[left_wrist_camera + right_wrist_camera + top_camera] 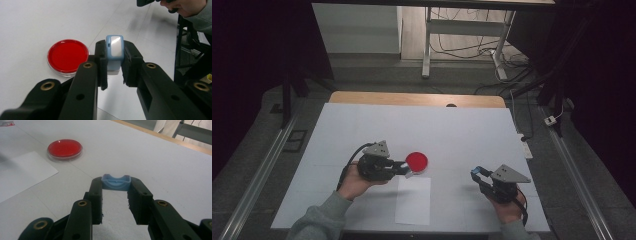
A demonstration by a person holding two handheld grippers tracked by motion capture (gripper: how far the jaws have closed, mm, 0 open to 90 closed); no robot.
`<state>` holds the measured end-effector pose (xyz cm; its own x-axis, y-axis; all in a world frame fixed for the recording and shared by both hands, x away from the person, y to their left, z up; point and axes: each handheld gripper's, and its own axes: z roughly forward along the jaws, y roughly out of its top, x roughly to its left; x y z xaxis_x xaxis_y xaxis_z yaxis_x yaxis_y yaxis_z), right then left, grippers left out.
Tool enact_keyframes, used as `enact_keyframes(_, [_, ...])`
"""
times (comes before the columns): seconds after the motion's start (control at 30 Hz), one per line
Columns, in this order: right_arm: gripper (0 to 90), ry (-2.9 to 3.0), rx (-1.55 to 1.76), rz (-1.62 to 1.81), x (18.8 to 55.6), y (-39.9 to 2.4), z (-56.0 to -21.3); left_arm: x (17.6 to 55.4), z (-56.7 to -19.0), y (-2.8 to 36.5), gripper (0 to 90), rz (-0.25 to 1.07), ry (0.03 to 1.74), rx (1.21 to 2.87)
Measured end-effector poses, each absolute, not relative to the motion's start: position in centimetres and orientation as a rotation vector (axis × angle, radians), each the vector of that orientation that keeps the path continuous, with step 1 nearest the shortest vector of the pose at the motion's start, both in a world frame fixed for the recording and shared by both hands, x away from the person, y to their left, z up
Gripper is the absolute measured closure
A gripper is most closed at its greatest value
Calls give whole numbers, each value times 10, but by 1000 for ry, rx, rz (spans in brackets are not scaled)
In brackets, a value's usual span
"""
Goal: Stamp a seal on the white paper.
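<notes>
A round red dish (417, 161) with a clear rim lies on the white table cover. Just to its left my left gripper (404, 168) is shut on a small light blue piece with a shiny pale face (115, 46) and a white lower part. That piece stands upright between the jaws, with the red dish (68, 56) a little past them and to the left. Near the table's right front, my right gripper (477, 175) is shut on a light blue curved clip (116, 182) held at its jaw tips (116, 186). The red dish (65, 148) lies far off from it.
A white sheet of paper (413, 200) lies on the table cover (452, 130) in front of the dish, between the two hands. The wooden table edge (417, 98) runs along the back. Desk legs and cables (462, 47) stand on the floor beyond.
</notes>
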<state>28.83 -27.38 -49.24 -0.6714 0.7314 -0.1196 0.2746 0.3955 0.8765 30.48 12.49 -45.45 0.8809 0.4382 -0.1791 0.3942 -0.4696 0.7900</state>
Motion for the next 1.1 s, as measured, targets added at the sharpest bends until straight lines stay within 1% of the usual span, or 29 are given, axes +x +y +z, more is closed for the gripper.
enact_keyframes(0.57, [651,2161,863,1224,289,-275,-492,292,-460,127,759,47,595,2136])
enact_keyframes(1.1, [651,2161,865,1222,289,-275,-492,280,-469,117,759,23,560,2175])
